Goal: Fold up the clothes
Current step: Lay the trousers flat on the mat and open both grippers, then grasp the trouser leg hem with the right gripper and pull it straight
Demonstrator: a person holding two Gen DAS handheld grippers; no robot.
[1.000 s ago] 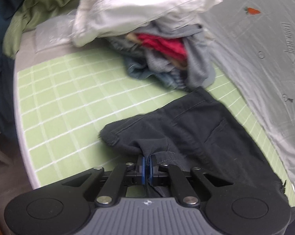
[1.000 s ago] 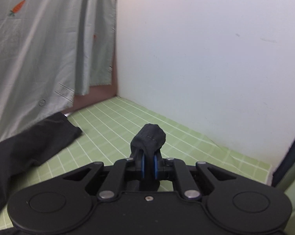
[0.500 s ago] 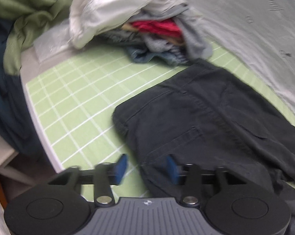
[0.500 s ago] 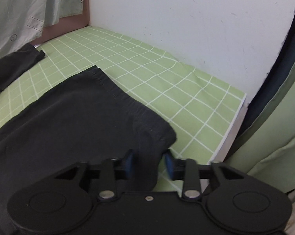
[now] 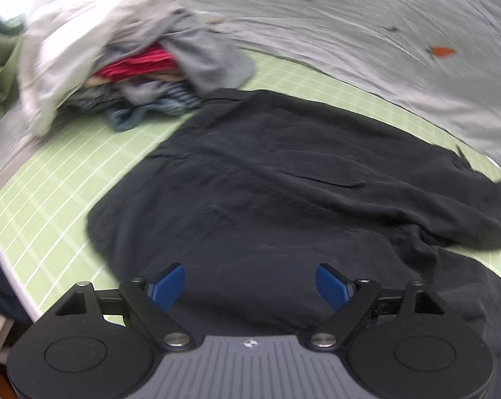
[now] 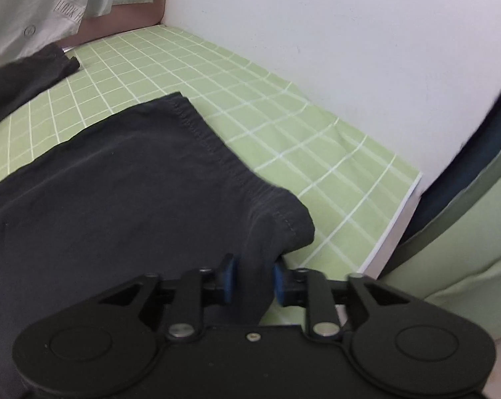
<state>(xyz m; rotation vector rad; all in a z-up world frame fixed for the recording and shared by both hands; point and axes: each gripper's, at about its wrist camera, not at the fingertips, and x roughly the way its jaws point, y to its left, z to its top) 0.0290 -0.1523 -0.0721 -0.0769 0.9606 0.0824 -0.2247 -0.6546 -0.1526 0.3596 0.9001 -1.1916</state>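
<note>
I saw a green checked table (image 5: pixel 51 179). Dark trousers (image 5: pixel 283 199) lay spread on it. A clothes heap (image 5: pixel 144 76) sat beyond.

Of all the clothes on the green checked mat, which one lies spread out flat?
The black garment, spread flat just ahead of the gripper; the other clothes sit bunched in a pile beyond it.
</note>
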